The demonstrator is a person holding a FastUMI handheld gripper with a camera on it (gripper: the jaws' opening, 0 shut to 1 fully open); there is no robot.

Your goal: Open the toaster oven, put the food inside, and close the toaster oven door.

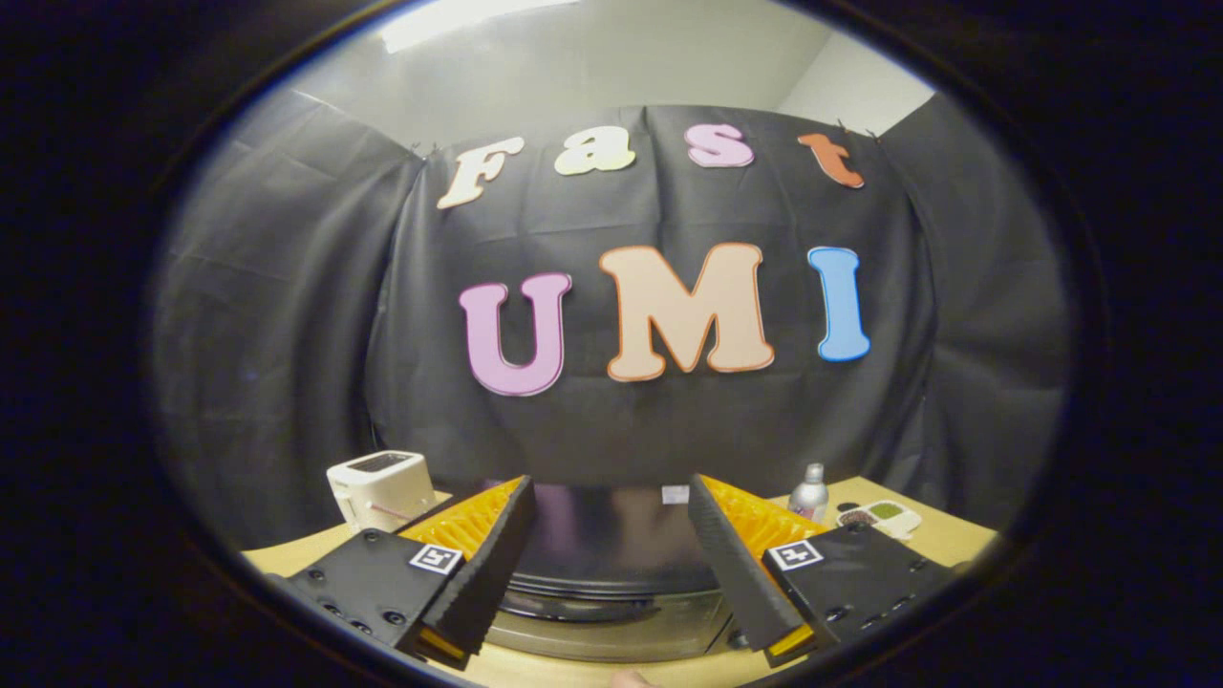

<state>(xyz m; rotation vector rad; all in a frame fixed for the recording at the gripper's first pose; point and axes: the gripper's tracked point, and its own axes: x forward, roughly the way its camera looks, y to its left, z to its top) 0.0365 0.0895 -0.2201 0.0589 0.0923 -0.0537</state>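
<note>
Evidently the gripper (611, 564) hangs with jaws spread wide and empty, framing the dark, glossy-topped toaster oven (611, 573) on the wooden worktop (955, 540) just ahead, seemingly lining up on its door.

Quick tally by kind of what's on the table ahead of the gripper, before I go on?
Toaster oven, between the open fingers: 1
White toaster: 1
Bottle: 1
Small dish with compartments: 1
Total: 4
</note>
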